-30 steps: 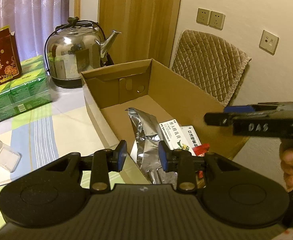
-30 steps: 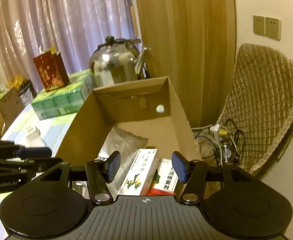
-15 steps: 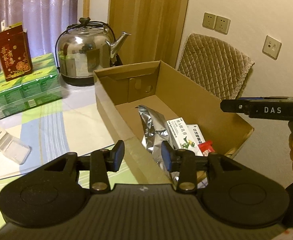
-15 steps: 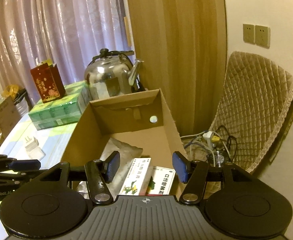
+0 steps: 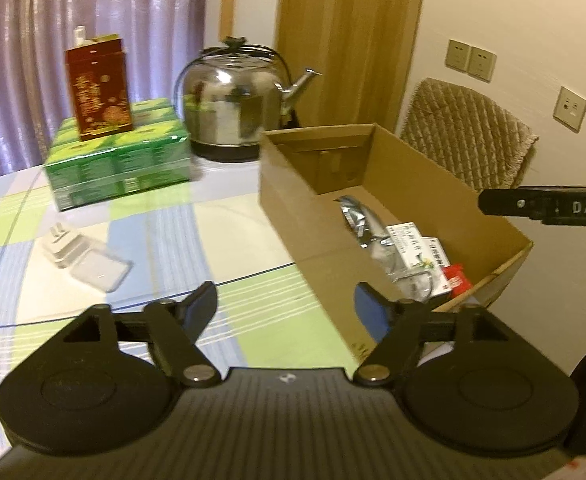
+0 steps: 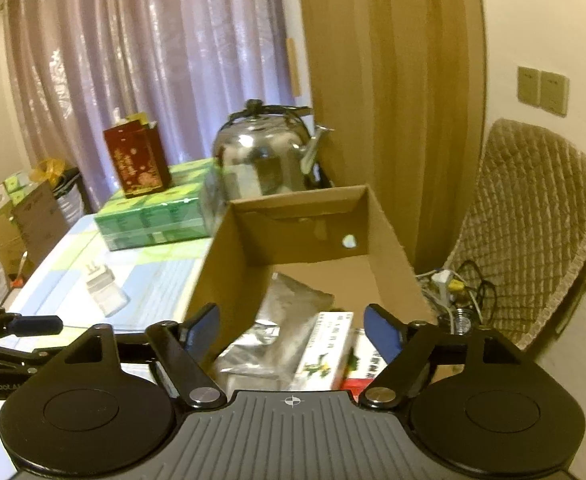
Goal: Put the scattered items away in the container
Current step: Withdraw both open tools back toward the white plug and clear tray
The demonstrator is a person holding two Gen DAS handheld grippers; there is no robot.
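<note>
Both hand-held grippers are hanging spread and empty: left hand-held gripper (image 5: 285, 306) over the bench (image 5: 221, 240), right hand-held gripper (image 6: 293, 328) above the cardboard box (image 6: 389, 236); the plug (image 5: 67, 244) is lying outside it.

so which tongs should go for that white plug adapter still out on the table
Left. The left tongs are open over the tablecloth with the white plug adapter just ahead to their left. The right tongs hang over the cardboard box, which stands between.

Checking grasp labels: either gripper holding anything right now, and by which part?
Nothing held. Left gripper and right gripper both have their fingers spread with nothing between them.
</note>
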